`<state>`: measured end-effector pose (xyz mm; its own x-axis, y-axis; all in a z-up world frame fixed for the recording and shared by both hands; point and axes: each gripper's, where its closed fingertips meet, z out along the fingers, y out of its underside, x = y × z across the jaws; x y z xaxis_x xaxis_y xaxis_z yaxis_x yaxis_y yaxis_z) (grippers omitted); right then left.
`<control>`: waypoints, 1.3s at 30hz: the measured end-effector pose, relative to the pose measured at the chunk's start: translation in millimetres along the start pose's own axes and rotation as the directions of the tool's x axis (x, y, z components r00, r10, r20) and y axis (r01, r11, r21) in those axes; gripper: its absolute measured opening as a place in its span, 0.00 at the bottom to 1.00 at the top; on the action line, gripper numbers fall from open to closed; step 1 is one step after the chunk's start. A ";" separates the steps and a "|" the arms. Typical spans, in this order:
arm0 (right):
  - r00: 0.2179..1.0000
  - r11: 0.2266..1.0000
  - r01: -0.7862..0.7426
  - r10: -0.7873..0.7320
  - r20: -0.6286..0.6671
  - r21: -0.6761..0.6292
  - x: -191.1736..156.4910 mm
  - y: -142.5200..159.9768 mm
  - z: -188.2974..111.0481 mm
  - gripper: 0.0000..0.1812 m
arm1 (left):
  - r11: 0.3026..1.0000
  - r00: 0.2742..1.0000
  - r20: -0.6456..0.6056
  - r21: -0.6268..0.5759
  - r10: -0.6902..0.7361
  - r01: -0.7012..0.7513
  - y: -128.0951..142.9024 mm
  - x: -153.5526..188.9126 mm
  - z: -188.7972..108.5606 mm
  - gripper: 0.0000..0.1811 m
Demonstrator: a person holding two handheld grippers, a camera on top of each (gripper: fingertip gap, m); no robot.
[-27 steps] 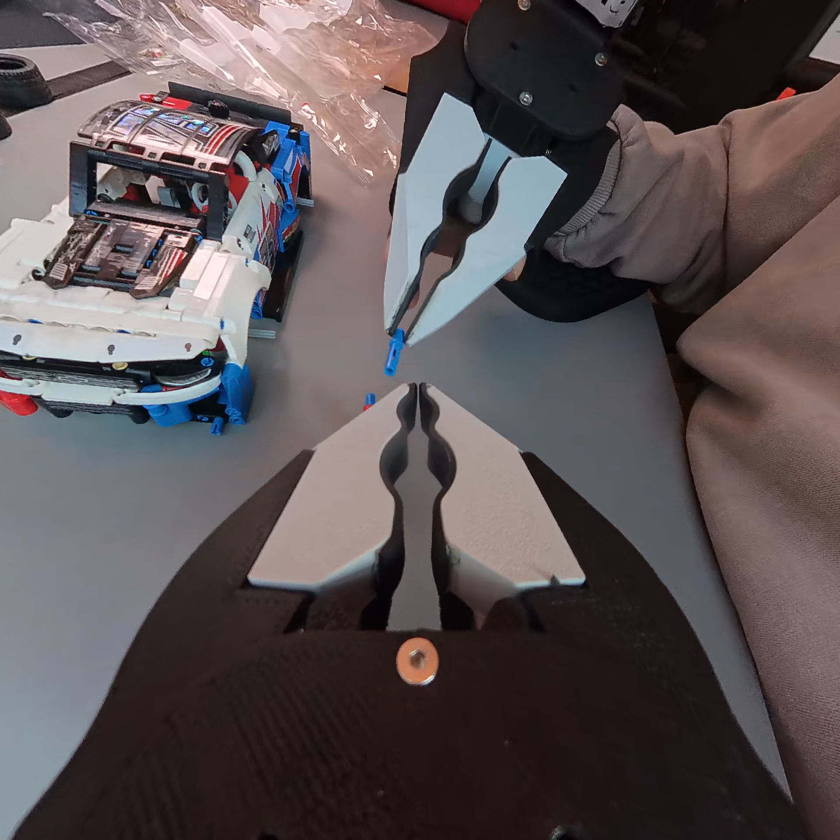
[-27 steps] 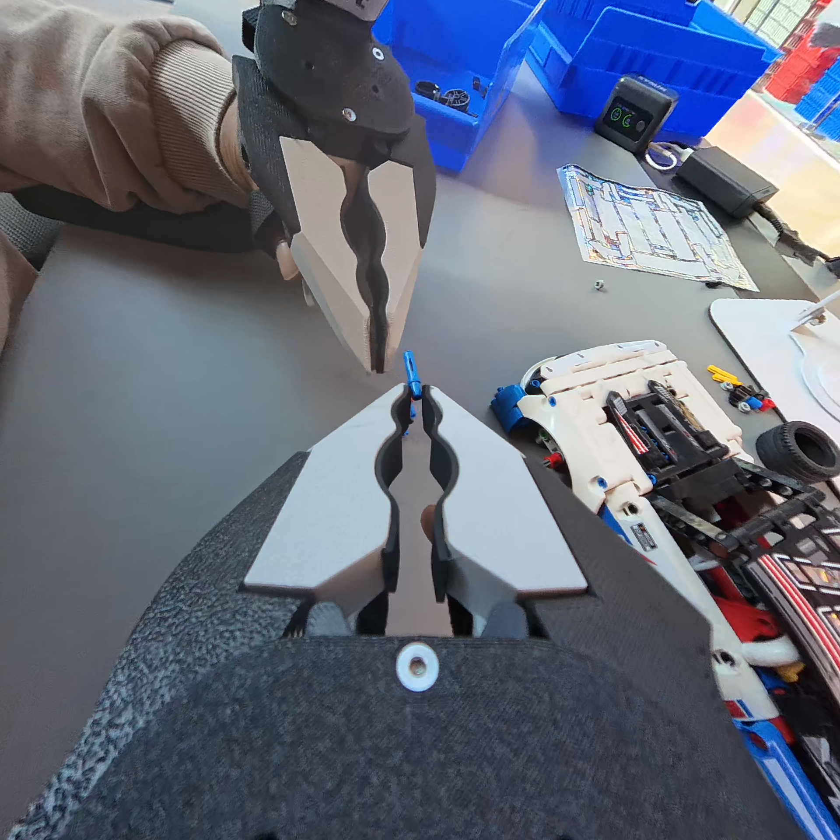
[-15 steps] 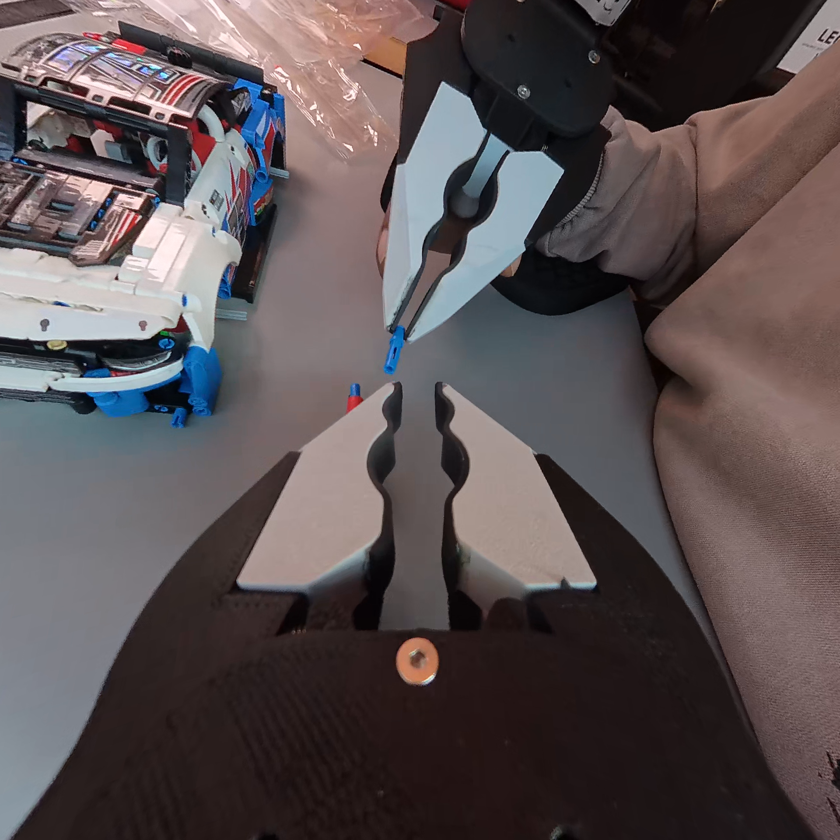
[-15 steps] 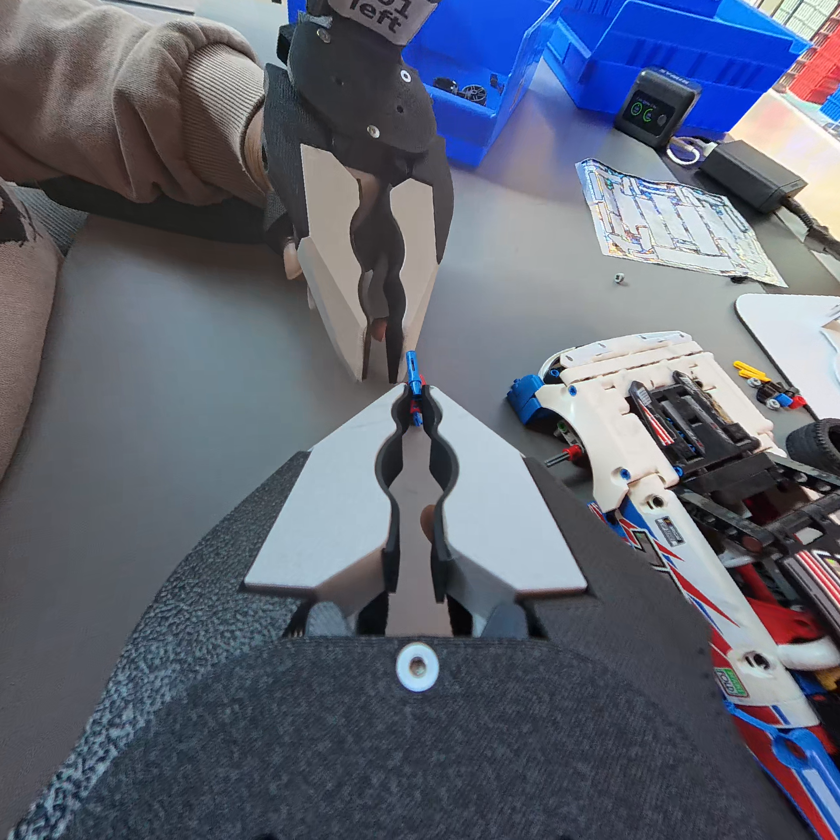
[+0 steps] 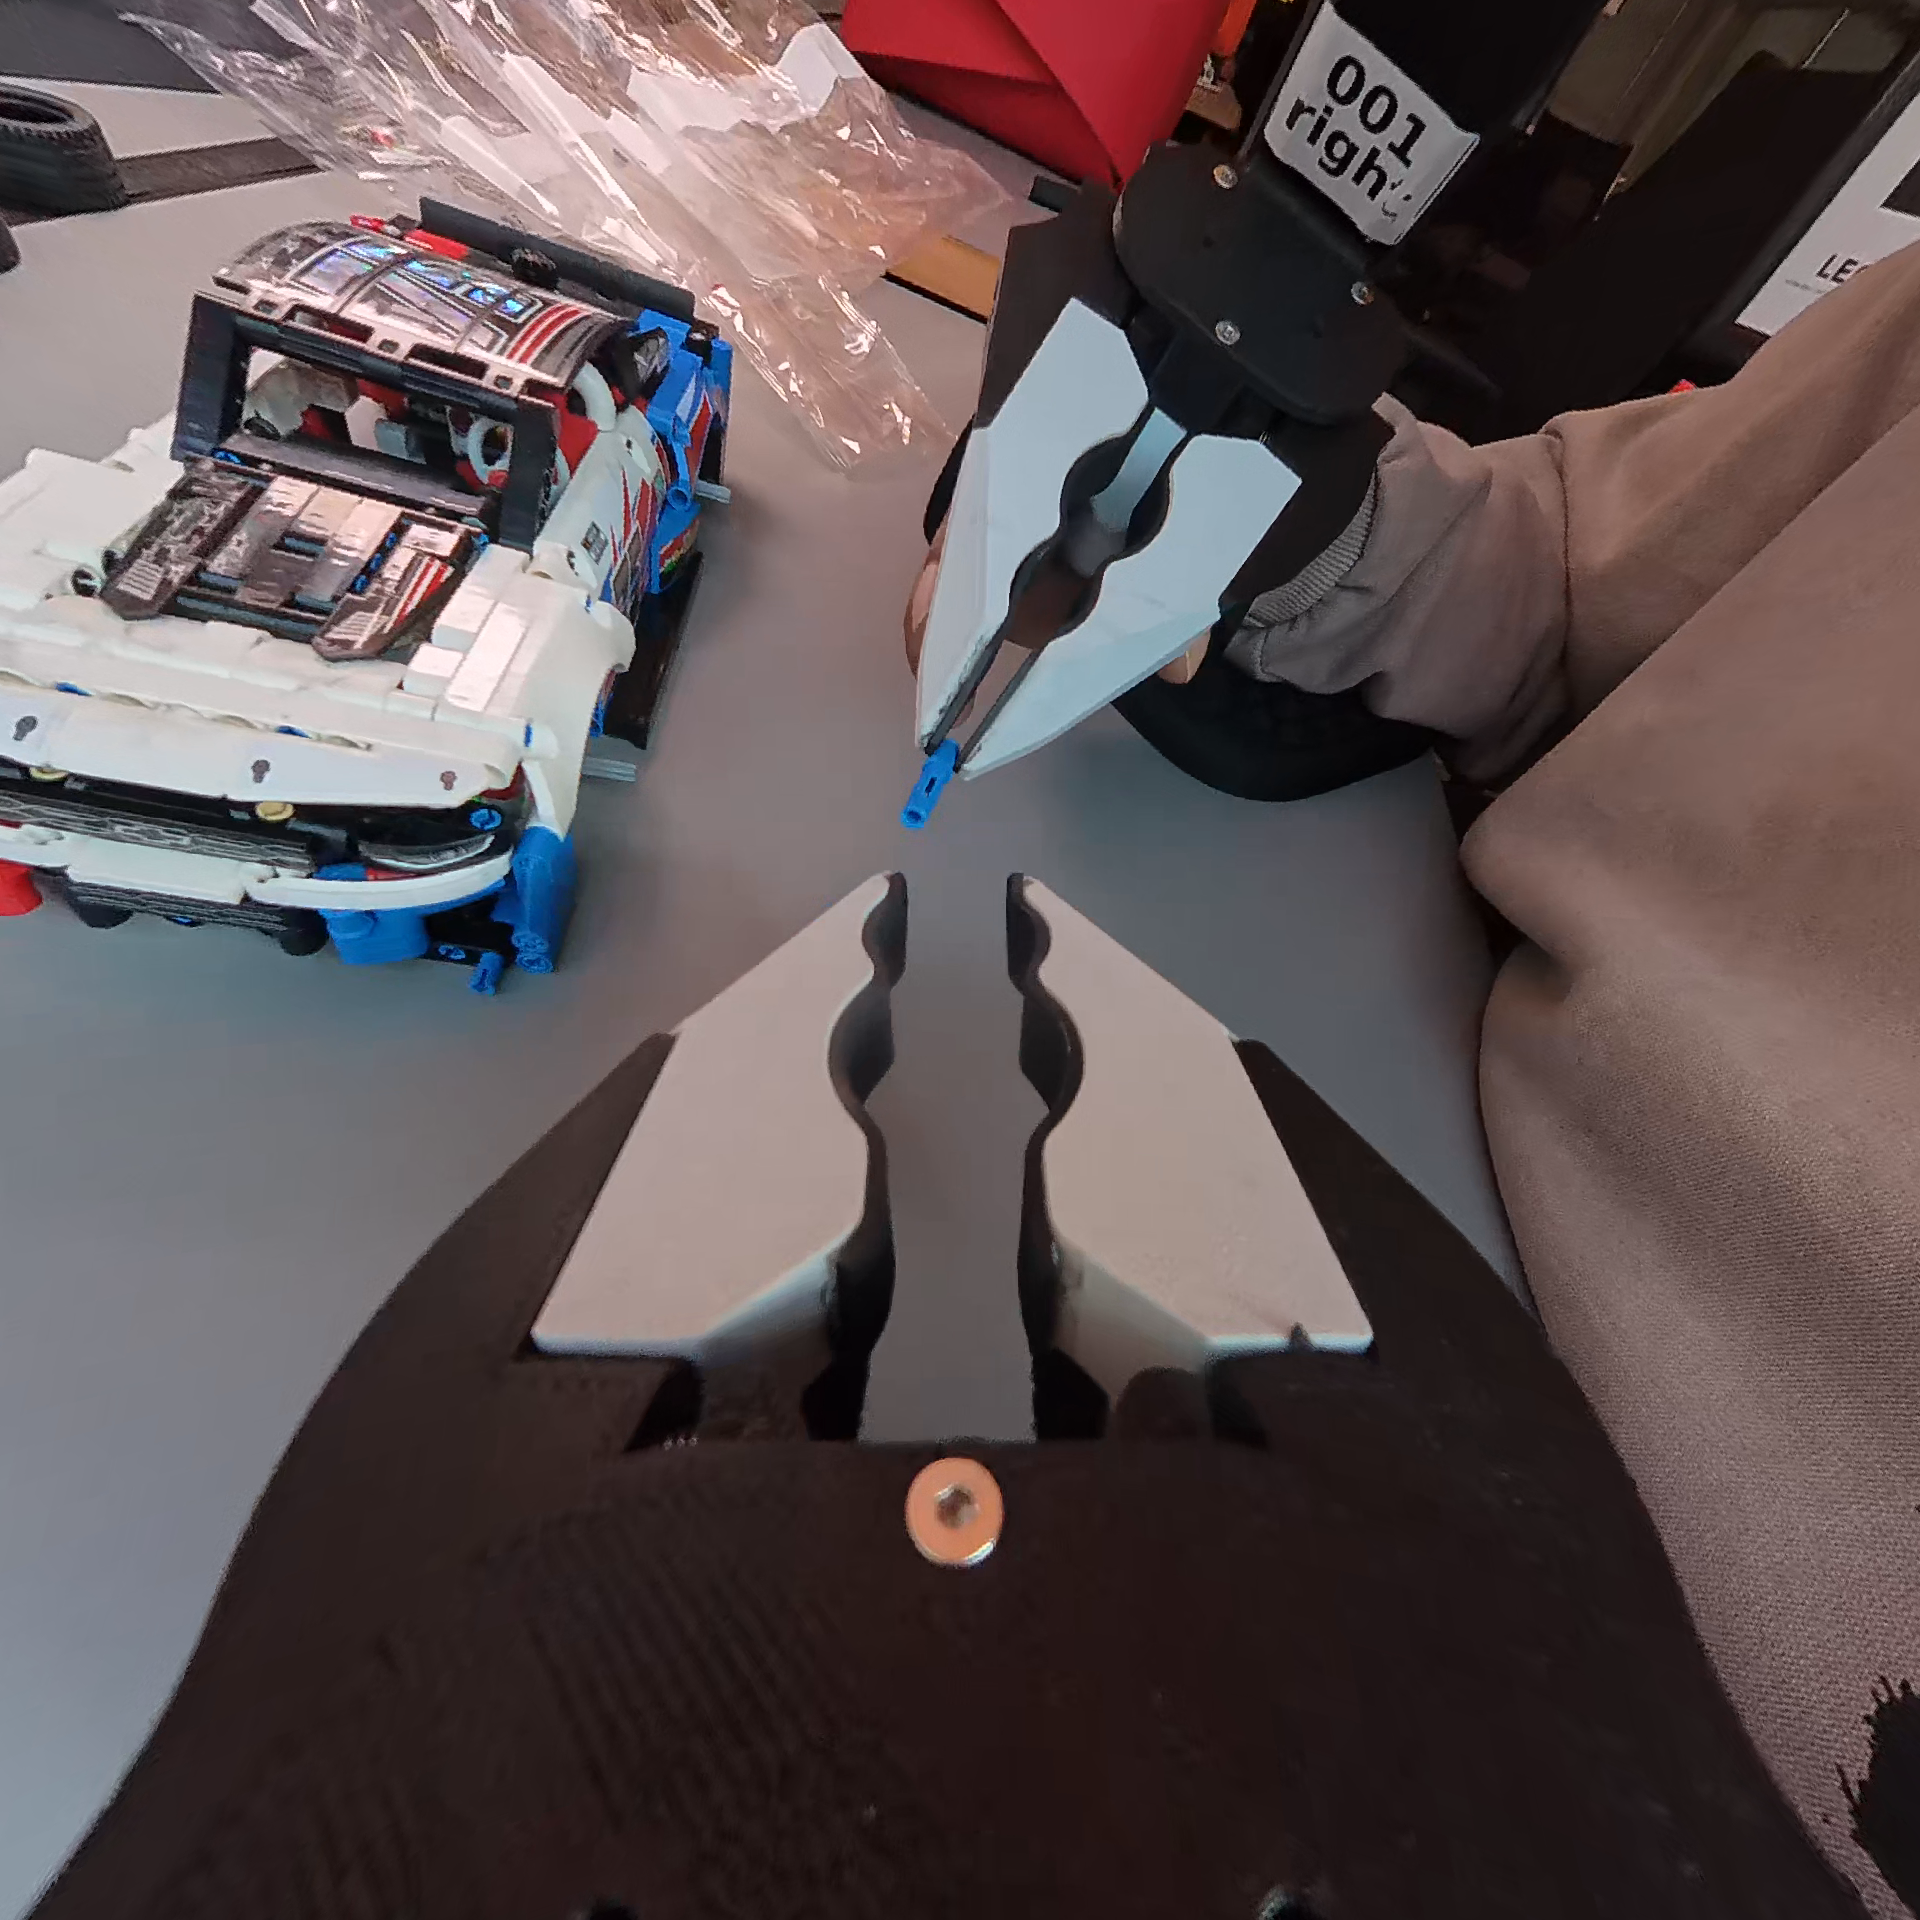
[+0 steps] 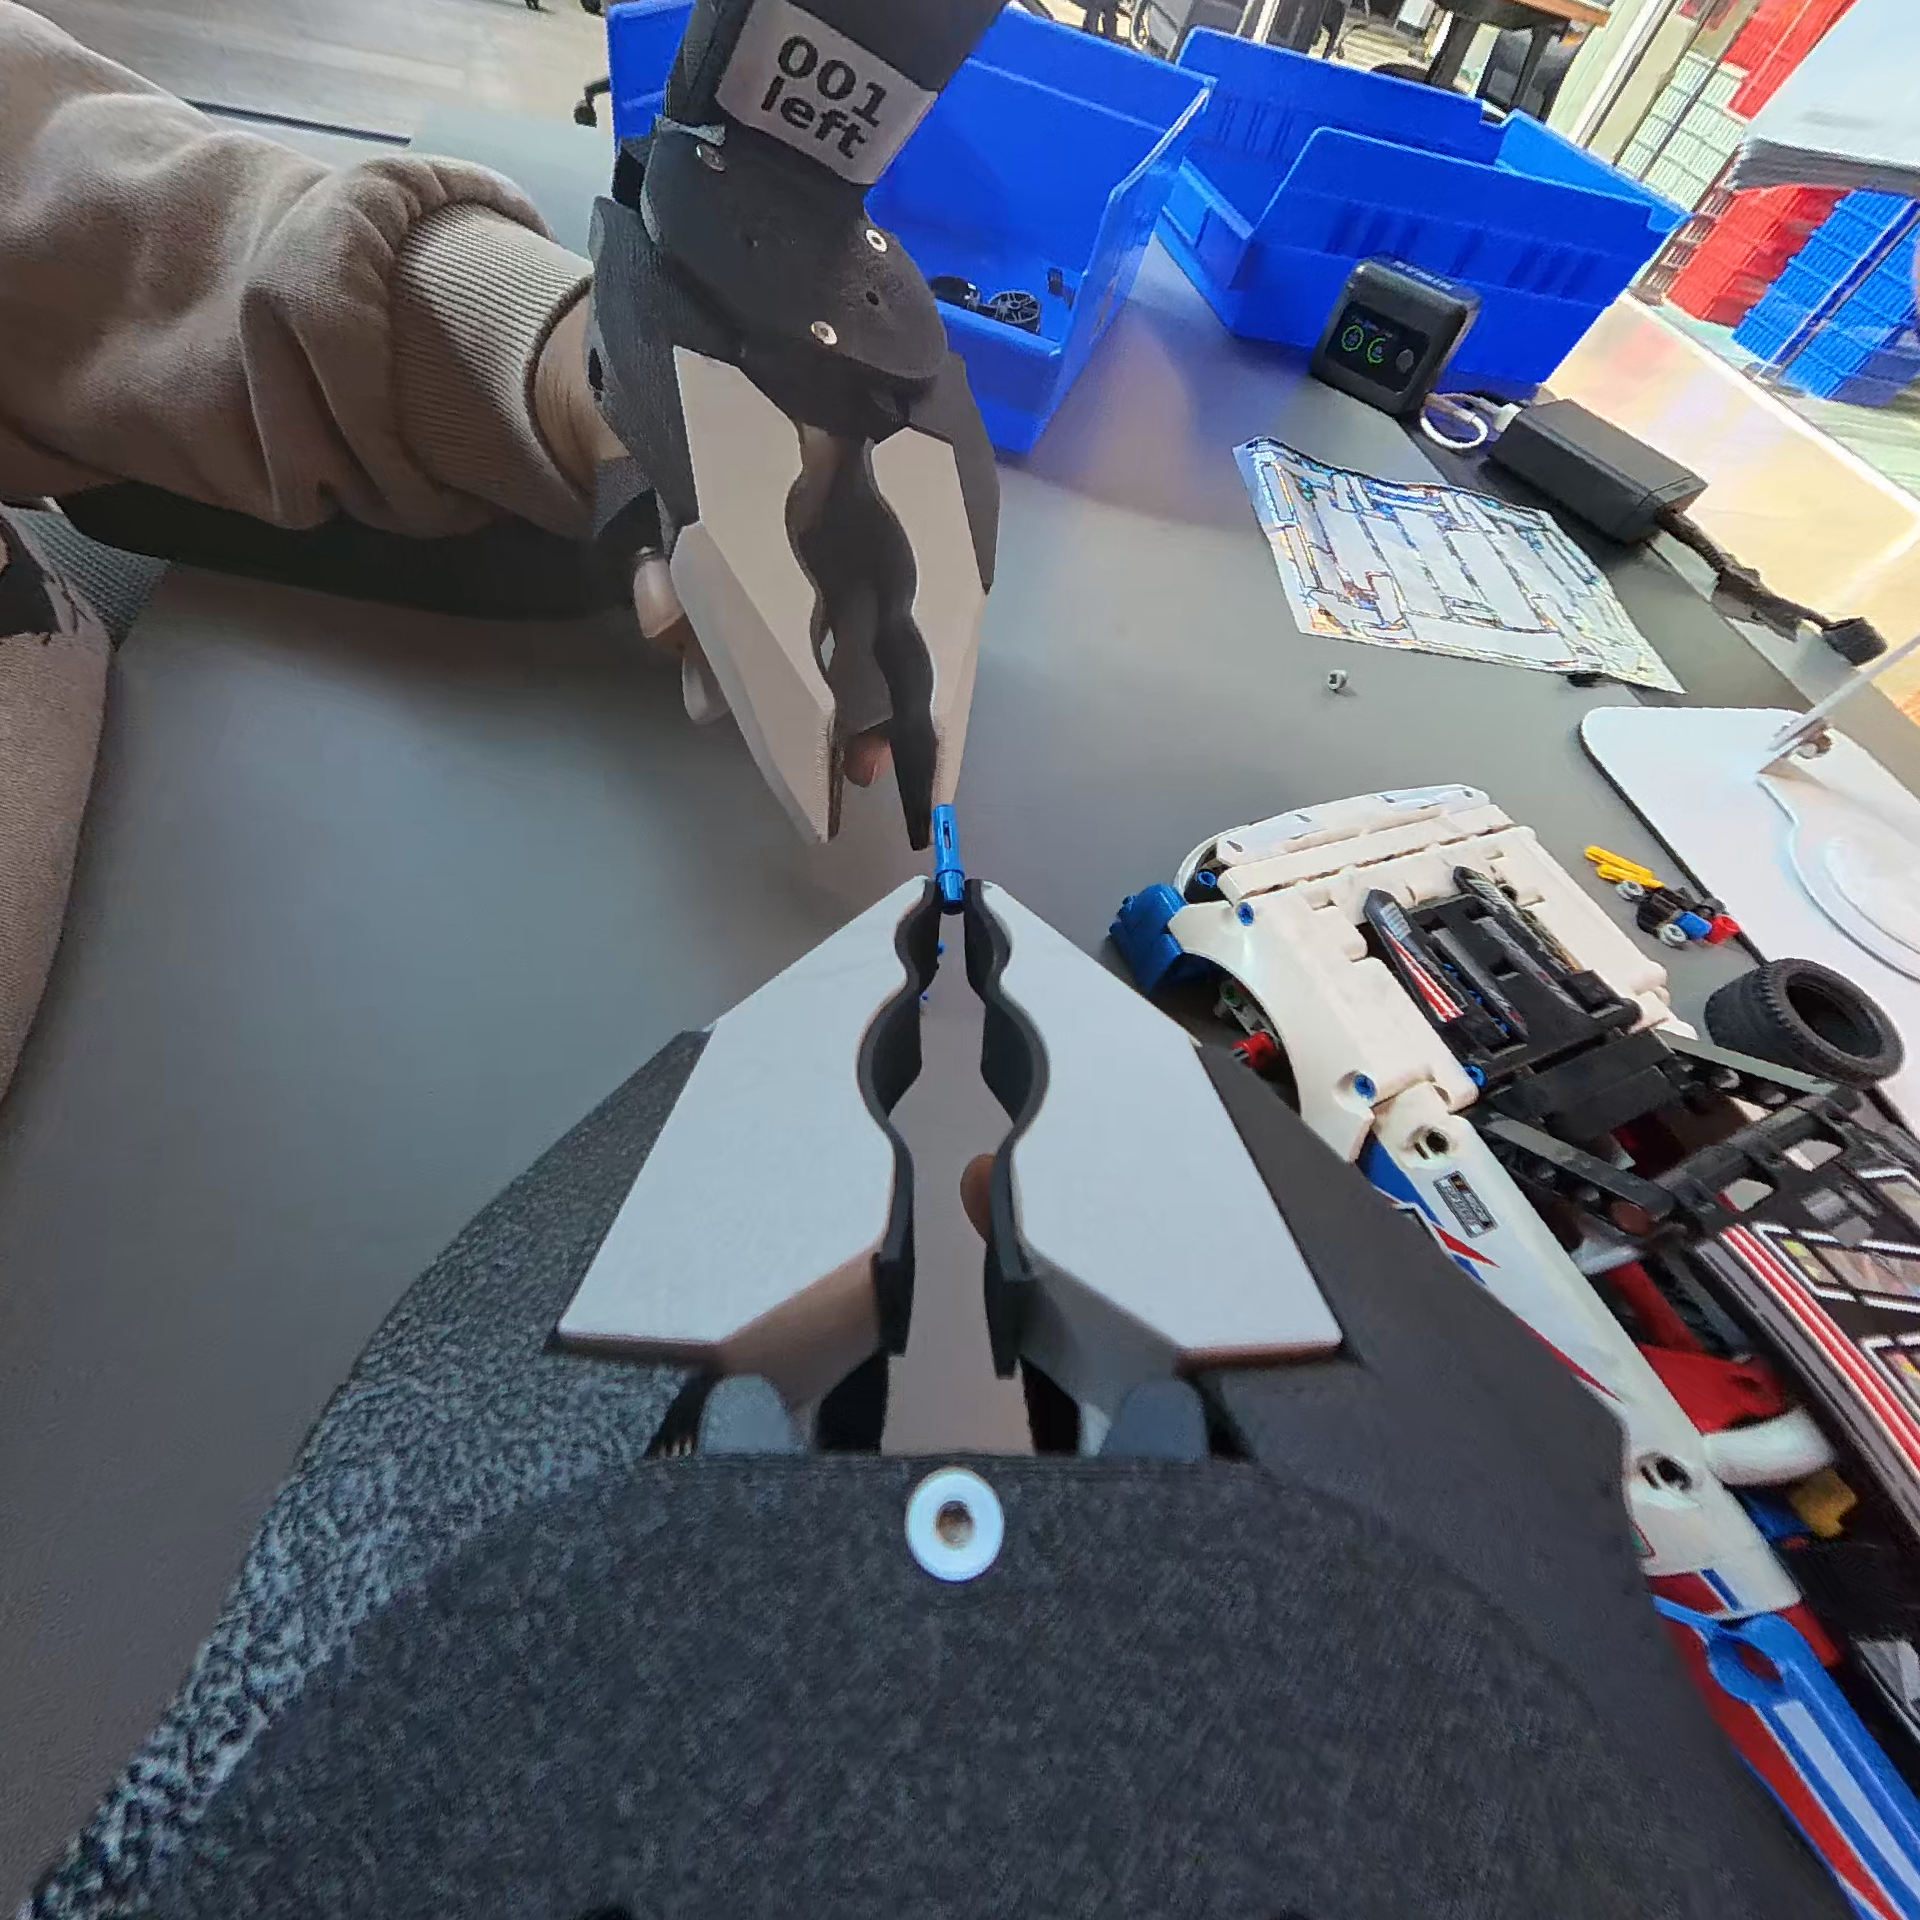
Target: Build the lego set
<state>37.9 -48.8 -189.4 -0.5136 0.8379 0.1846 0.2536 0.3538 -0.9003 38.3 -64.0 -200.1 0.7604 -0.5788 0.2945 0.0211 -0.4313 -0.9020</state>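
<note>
1. The grey table (image 6: 312, 935) carries everything and is cut off at the frame edges in both views.
2. Blue bins (image 6: 1049, 208) stand at the far side in the right wrist view; the nearest holds a dark wheel rim and small black parts, while the contents of the others are hidden by their walls.
3. The lego car (image 5: 343, 623), white with blue, red and black, sits on the table well apart from the grippers; its rear runs out of the right wrist view.
4. Crumpled clear plastic bags (image 5: 623, 177) lie behind the car; what they hold cannot be made out.
5. The left gripper (image 5: 954, 883) hangs above the table with its jaws parted and nothing between them.
6. The right gripper (image 6: 948, 883) pinches the blue pin (image 6: 945, 857) at its very tips; the pin's far end lies just beside the left gripper's tips.
</note>
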 end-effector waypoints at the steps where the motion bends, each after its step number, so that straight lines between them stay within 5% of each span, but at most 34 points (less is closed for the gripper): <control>1: 1.000 1.000 0.005 -0.005 0.001 -0.002 -1.4 0.3 1.0 0.01 | 1.000 1.000 -0.004 0.003 0.008 -0.008 -0.6 1.5 0.2 0.10; 9: 0.998 0.998 0.061 -0.061 0.007 0.006 -9.3 -2.8 2.9 0.01 | 0.998 0.998 0.018 -0.016 0.054 -0.054 1.9 1.7 1.2 0.03; 16: 0.997 0.998 0.066 -0.066 0.035 0.010 -14.0 -1.7 3.6 0.01 | 0.998 0.998 0.022 -0.008 0.060 -0.059 0.3 1.6 1.3 0.08; 39: 0.992 0.997 0.062 -0.066 0.107 0.044 -25.0 -5.1 2.3 0.01 | 0.994 0.994 -0.051 -0.041 0.098 -0.100 2.7 16.0 1.0 0.01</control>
<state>47.5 -72.5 -190.3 -0.6139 0.7635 0.2004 0.1851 0.3860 -0.9037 51.2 -73.7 -198.0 0.7249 -0.6525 0.2207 -0.0817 -0.3996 -0.9130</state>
